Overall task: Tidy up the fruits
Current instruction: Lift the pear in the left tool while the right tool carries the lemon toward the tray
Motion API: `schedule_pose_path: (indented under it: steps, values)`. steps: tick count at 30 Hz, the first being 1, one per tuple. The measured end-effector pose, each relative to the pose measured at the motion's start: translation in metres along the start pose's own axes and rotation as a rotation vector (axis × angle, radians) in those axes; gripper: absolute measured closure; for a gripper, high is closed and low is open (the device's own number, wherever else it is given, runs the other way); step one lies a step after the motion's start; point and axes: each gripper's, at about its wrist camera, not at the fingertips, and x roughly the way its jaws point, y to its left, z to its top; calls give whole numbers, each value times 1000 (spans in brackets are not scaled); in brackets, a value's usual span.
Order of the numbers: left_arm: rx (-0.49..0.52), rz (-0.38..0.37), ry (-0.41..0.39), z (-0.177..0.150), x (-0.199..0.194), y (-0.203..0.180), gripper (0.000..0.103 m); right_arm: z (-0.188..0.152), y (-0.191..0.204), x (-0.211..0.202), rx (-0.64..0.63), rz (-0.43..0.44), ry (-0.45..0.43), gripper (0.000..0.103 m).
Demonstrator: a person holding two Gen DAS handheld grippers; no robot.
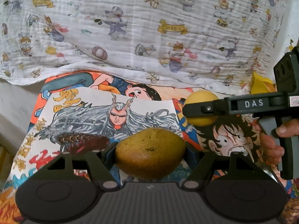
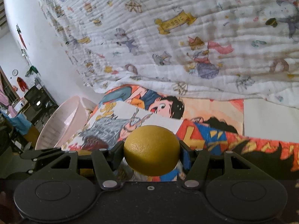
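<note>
My left gripper [image 1: 150, 154] is shut on a speckled yellow-green mango [image 1: 149, 152], gripped by its two ends and held above the cartoon drawings [image 1: 104, 115]. My right gripper [image 2: 151, 155] is shut on a round yellow lemon [image 2: 151, 150], also lifted off the surface. In the left wrist view the right gripper [image 1: 202, 109] reaches in from the right edge with the lemon [image 1: 202, 97] between its fingers, a person's hand [image 1: 271, 143] on its handle. A pale pink bowl [image 2: 61, 127] stands at the left of the drawings in the right wrist view.
Overlapping coloured cartoon sheets cover the surface. A white crinkled cloth [image 1: 142, 33] printed with small animals rises behind them. A yellow object [image 1: 259, 83] peeks out behind the right gripper. A cluttered room with a dark chair [image 2: 36, 97] lies far left.
</note>
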Motion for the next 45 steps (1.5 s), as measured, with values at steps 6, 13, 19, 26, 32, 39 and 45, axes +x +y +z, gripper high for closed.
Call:
schedule_pose_path:
  steps: [6, 13, 19, 26, 32, 39, 45]
  values:
    - [-10, -15, 0, -9, -12, -8, 28, -13, 5, -18, -6, 18, 9, 41]
    - [-23, -36, 0, -20, -28, -17, 28, -33, 10, -42, -12, 36, 27, 41]
    - [-14, -53, 5, -31, -40, -29, 28, -48, 14, -60, -18, 47, 40, 41]
    - [5, -59, 15, -44, -50, -39, 28, -65, 19, -82, -40, 43, 53, 41]
    - [14, -66, 37, -55, -57, -45, 28, -85, 20, -98, -52, 30, 58, 41]
    - [30, -68, 54, -64, -60, -51, 27, -103, 15, -112, -34, 15, 52, 41]
    - [63, -55, 67, -64, -59, -58, 27, -113, 9, -119, -32, -25, 41, 41]
